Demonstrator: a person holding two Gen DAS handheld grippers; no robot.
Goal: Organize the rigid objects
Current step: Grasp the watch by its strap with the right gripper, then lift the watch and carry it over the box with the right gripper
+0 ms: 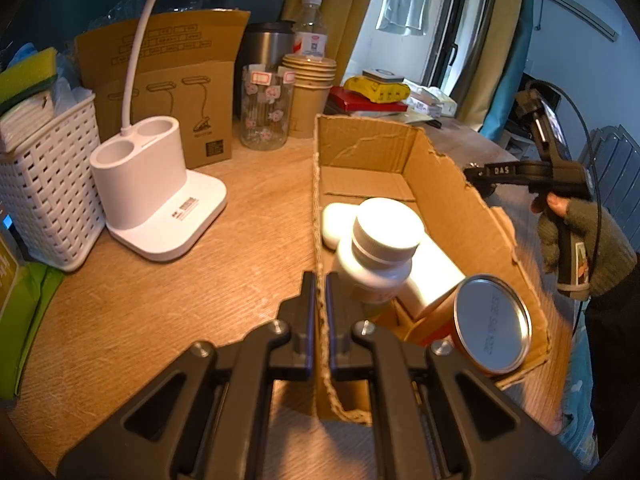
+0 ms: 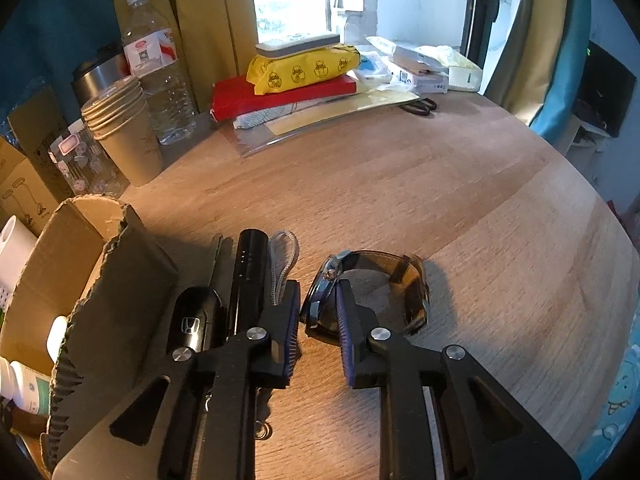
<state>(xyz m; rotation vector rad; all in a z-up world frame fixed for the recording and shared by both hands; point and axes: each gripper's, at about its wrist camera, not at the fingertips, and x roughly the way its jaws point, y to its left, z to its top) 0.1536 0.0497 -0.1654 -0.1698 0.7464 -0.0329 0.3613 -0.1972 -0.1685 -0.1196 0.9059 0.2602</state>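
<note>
Step in hand: picking up the watch [image 2: 360, 292] w/ the right gripper [image 2: 318, 304]. Its jaws are narrow, pinching the watch case, which sits on the table [image 2: 460, 200] just right of the box [image 1: 400, 168]. Left gripper [image 1: 319, 300] is clamped on the box's left wall, steadying it. Next: lift clear, carry left over the torn rim, drop in beside the bottle [image 1: 376, 256] and can [image 1: 490, 324].

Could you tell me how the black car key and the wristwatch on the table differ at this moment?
The glossy black car key lies flat and untouched beside the cardboard box; the brown-strapped wristwatch stands on edge, its case pinched by the right gripper. The key is a solid slab, the watch an open loop. Both rest on the wooden table.
</note>
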